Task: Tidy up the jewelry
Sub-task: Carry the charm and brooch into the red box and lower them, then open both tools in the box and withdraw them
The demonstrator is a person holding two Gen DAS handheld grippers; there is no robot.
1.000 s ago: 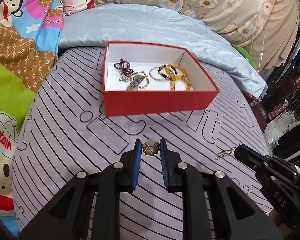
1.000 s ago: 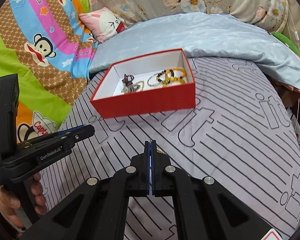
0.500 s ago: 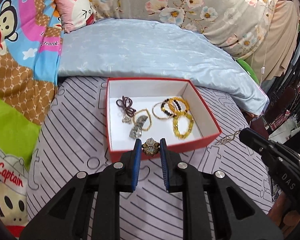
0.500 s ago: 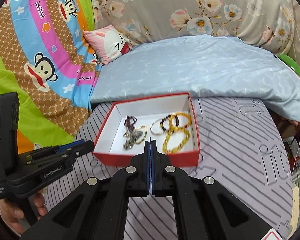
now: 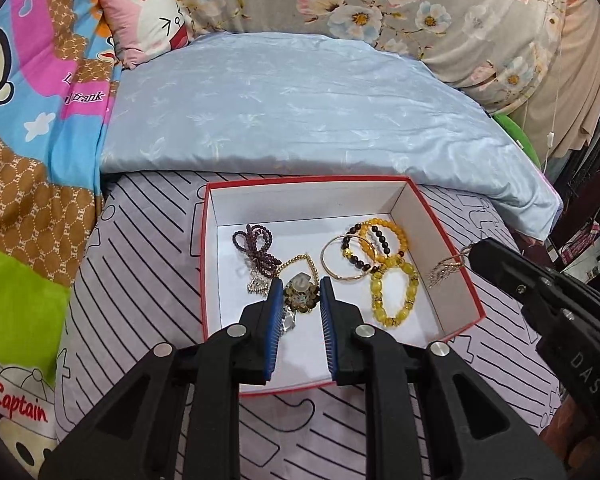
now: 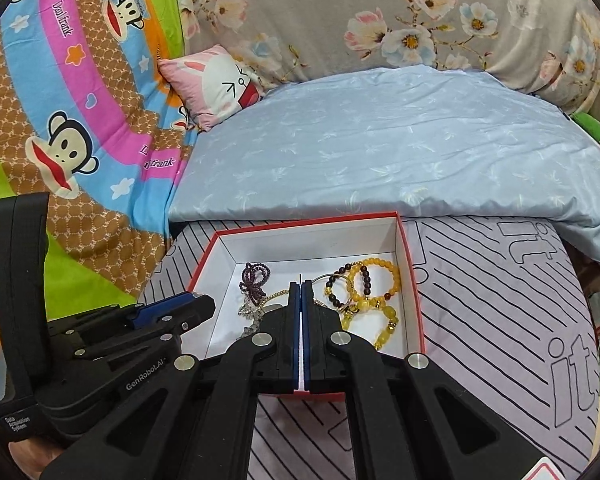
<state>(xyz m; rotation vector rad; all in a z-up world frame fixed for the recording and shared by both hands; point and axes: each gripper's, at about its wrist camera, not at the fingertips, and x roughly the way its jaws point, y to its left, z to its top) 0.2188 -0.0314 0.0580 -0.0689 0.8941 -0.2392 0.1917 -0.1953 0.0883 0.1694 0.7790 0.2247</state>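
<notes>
Plainly, the printed words come first: the bright cartoon-monkey quilt (image 5: 28, 128) carries "Captain" in red at the lower left of the left wrist view and "Paul Frank" lettering on its pink band, the grey bedsheet with black outline stripes (image 6: 500, 320) shows large outlined "it" letters, the left gripper's black body reads "GenRobot.AI" and "Data Acquisition System" in the right wrist view, and the right gripper's body reads "DAS" in the left wrist view.

The left gripper (image 5: 299, 294) has its blue-padded jaws set narrowly apart and clamped on a round bronze-coloured flower brooch with a pale centre (image 5: 300, 295), which hangs over the white floor of the red cardboard box with white lining (image 5: 204, 280), near its front half. The right gripper (image 6: 301, 292) has its jaws pressed fully together; in the left wrist view a thin gold-coloured chain with a small pendant (image 5: 446, 270) dangles from its tip over the box's right wall.

Inside the box lie a dark purple beaded bracelet (image 5: 256, 246) at the left, a small-bead gold chain (image 5: 300, 260) beside it, a thin gold bangle (image 5: 346, 260), a black-and-yellow bead bracelet (image 5: 360, 256), and two yellow bead bracelets (image 5: 396, 292) at the right. A pale blue quilted blanket (image 5: 300, 112) lies beyond the box, with a pink rabbit cushion (image 5: 148, 20) behind it.
</notes>
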